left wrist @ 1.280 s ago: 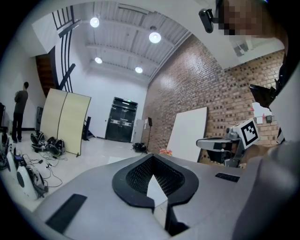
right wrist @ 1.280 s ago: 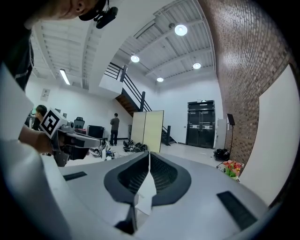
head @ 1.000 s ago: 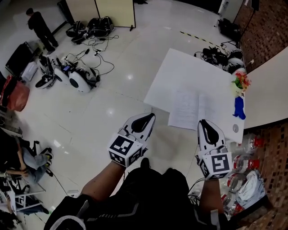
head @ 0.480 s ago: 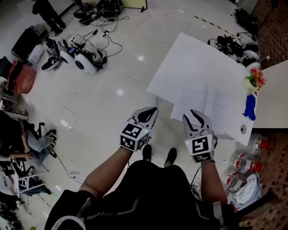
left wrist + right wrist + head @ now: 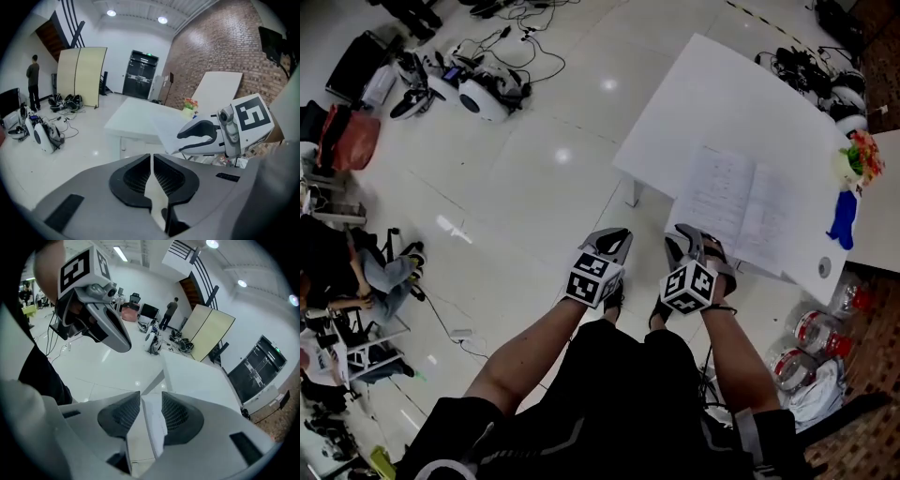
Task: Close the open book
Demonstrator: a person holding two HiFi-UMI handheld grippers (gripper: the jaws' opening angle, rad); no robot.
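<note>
lying open, the book rests on the white table.

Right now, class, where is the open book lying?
In the head view the open book lies right of centre, at the near edge of the white table, with the flower pot and a blue object off to its right.
</note>
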